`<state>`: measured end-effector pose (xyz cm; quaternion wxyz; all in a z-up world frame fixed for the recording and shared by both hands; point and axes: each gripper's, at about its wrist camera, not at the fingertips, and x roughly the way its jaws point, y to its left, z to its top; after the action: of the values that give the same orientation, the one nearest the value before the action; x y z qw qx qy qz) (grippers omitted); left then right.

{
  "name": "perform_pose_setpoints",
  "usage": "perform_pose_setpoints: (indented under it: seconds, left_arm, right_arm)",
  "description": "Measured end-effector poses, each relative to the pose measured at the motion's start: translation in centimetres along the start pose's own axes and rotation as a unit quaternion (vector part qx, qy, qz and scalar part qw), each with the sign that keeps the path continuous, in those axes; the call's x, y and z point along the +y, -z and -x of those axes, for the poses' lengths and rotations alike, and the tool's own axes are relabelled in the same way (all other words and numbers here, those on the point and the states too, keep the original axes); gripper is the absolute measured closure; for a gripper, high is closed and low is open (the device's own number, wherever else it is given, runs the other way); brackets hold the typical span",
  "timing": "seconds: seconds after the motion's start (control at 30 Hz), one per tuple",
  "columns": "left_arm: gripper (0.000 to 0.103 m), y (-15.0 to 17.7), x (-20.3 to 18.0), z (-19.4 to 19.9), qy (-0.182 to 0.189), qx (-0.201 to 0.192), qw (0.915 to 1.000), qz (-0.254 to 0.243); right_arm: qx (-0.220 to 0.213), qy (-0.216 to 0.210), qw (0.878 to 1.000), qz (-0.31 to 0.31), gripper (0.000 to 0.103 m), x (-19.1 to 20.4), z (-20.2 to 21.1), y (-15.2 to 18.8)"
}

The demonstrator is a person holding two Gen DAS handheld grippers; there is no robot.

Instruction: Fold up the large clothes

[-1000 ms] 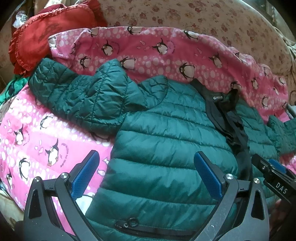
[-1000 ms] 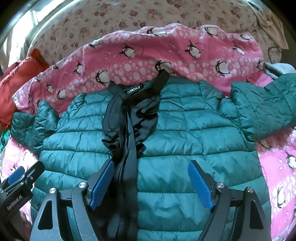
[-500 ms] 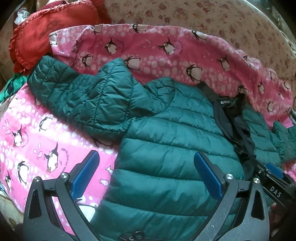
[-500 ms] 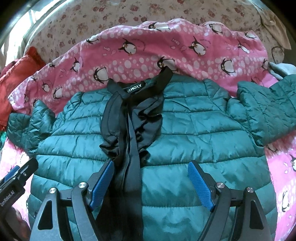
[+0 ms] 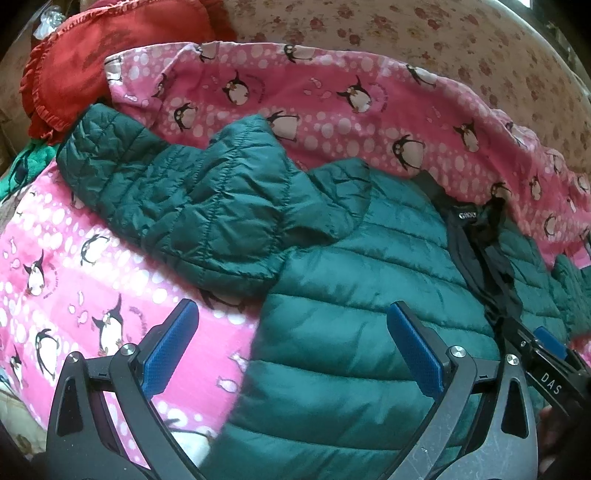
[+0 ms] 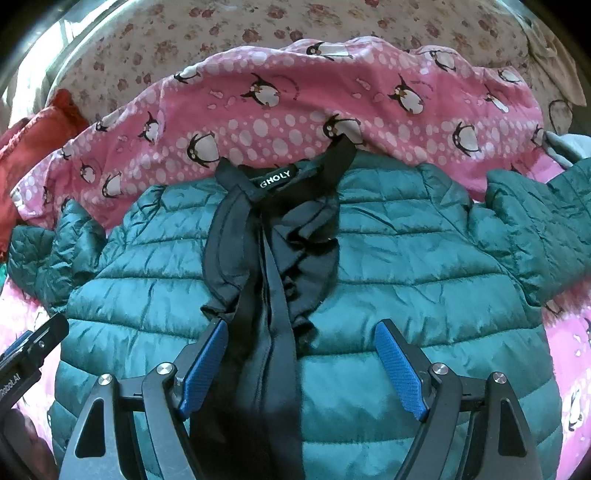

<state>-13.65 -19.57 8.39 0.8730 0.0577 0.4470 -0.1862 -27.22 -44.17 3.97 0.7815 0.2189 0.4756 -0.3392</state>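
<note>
The right gripper [image 6: 301, 367] is seen spread wide, its blue pads [image 6: 397, 371] held above the green quilted puffer jacket [image 6: 406, 266] with nothing pinched between them. The black zipper placket [image 6: 273, 332] is framed just inside the left pad, running from near to far up the middle of the garment. At its far end the black collar [image 6: 295, 177] is laid open, and a label reading "GHOLY" is shown on it.

The left gripper [image 5: 291, 347] is likewise held wide apart and empty. Its right pad [image 5: 413, 350] is poised over the jacket's left side panel [image 5: 351, 314], while the left pad [image 5: 171, 349] is hung over the pink penguin-print blanket [image 5: 92, 295] just beside the jacket's edge. Whether either pad is touching fabric cannot be told.

The jacket is spread front side up on the blanket. Its left sleeve [image 5: 177, 195] is bunched and stretched out to the far left; the right sleeve [image 6: 546, 221] is thrown out to the right. Past the collar, the blanket is heaped in a ridge. Behind it a floral-patterned cover [image 6: 240, 33] is seen, and a red ruffled cushion [image 5: 92, 59] is lodged at the far left corner.
</note>
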Motion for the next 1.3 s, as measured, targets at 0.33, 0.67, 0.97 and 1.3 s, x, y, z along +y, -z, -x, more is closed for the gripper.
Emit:
perform_pose_setpoints:
  seconds: [0.33, 0.67, 0.97, 1.3]
  left_arm:
    - [0.001, -2.5, 6.9, -0.2, -0.035, -0.012, 0.9978, 0.055]
    - [0.001, -6.5, 18.0, -2.0, -0.12, -0.038, 0.9835, 0.129]
    - [0.001, -10.3, 26.0, -3.6, -0.175, -0.08, 0.9671, 0.166]
    - [0.031, -13.0, 29.0, -8.6, -0.162, -0.06, 0.9732, 0.152]
  right_arm:
    - [-0.011, -0.007, 1.0, 0.004, 0.023, 0.1, -1.7, 0.2]
    - [-0.009, 0.002, 1.0, 0.018, 0.017, 0.3, -2.8, 0.9]
    - [-0.008, 0.009, 1.0, 0.025, 0.014, 0.5, -3.1, 1.0]
    - [-0.008, 0.014, 0.999, 0.027, 0.014, 0.7, -2.9, 1.0]
